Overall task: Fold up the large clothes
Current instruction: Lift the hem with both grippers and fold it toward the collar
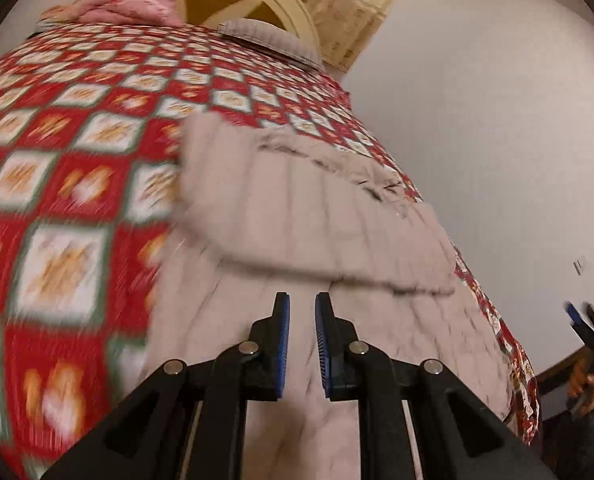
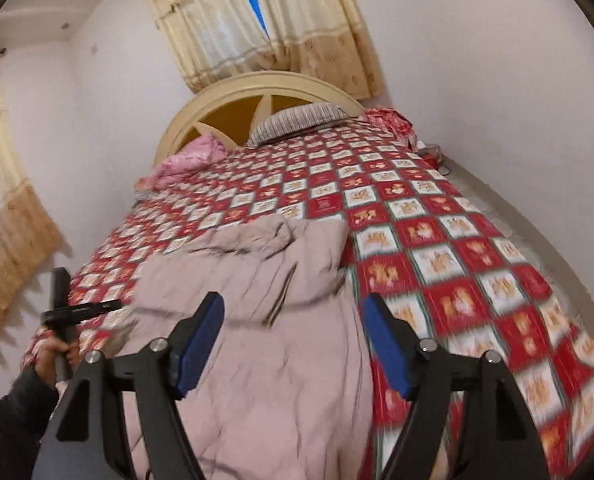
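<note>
Bed point(image 2: 437, 216): red-and-white checked cover, filling most of both my views; cream arched headboard point(image 2: 257, 84) at the far end.
Curtains point(image 2: 225, 28): beige, hanging behind the headboard.
Padded coat point(image 2: 265, 320): pale pinkish-grey, quilted — lying on the near part of the bed, one section folded over the rest.
Pillows: striped grey one point(image 2: 297, 120) against the headboard; pink bundle point(image 2: 189, 156) beside it.
Right gripper point(image 2: 293, 340): blue pads wide apart above the coat, nothing between them.
Left gripper point(image 1: 301, 344): pads nearly together over the coat — empty; I see no cloth caught.
Hand point(image 2: 57, 354): dark sleeve, gripping the left tool's handle.
</note>
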A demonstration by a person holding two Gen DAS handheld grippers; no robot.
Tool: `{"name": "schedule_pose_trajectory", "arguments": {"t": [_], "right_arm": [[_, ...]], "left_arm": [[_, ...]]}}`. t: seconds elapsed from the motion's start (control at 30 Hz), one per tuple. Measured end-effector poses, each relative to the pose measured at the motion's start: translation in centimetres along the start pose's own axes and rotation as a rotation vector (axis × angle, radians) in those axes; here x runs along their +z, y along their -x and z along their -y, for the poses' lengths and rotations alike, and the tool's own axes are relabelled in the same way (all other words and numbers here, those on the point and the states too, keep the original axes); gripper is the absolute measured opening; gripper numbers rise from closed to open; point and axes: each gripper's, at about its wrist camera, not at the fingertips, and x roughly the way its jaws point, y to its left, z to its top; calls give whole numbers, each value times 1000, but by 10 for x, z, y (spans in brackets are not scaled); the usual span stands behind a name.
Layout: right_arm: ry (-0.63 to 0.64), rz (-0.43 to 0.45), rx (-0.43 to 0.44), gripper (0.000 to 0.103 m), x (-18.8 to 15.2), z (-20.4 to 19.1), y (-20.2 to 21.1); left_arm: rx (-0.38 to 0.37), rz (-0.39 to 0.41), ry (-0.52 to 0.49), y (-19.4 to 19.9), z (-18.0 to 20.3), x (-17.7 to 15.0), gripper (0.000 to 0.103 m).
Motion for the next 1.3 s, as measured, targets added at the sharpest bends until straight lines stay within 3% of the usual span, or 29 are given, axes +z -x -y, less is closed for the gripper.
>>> {"name": "schedule_pose_trajectory", "arguments": {"t": [0.13,0.2,0.23,0.3,0.33,0.4,0.47,0.57,0.67,0.73,0.77,0.83,0.87,0.9,0.93,0.97,1.0,1.07,1.13,1.2,1.3], "right_arm": [[-182,197,325,77,-27,18,93],[-169,282,396,87,-31,15,129],[-127,298,333,95,-33,9,142],[-70,260,196,96,-35,0,139],[-53,199,124,96,-40,-2,122],[-82,104,102,94,-53,3,88],[-135,-36,83,85,-75,10,32],[-163,-197,-31,81,-106,19,-35],[-150,-247,-119,81,-125,28,-72],[-167,-296,-132,82,-139,33,-85],[-177,-336,-92,83,-153,36,-80],[-144,-324,-85,83,-154,30,-79],[-129,-349,-28,82,-155,25,-80],[-132,-366,-7,81,-158,22,-77],[-128,-383,-6,76,-160,20,-79],[-98,-393,-29,64,-160,18,-83],[-79,-394,-50,56,-159,18,-84],[-132,-392,-8,22,-154,26,-79],[-205,-396,70,18,-157,29,-72],[-198,-392,90,17,-149,22,-62],[-231,-327,202,16,-123,5,-45]], "left_arm": [[22,17,60,21,-11,-28,13],[63,3,49,26,-9,-31,13],[76,7,41,32,-8,-34,13],[54,28,27,41,-1,-40,13],[43,35,22,46,2,-44,13],[38,45,7,53,8,-52,13],[39,59,1,64,9,-60,13],[42,84,8,78,8,-70,13],[139,131,-17,86,6,-72,13],[198,147,-19,88,1,-73,13],[190,146,4,87,-5,-73,13],[143,133,60,85,-16,-74,16],[111,123,95,82,-22,-75,19],[90,116,122,80,-27,-76,36],[80,119,146,77,-32,-76,58],[80,133,144,78,-31,-78,66],[77,147,134,79,-30,-79,72],[57,152,110,81,-27,-78,73],[46,157,103,85,-27,-75,73],[55,165,110,91,-31,-70,73],[93,168,128,97,-40,-63,73]]}}
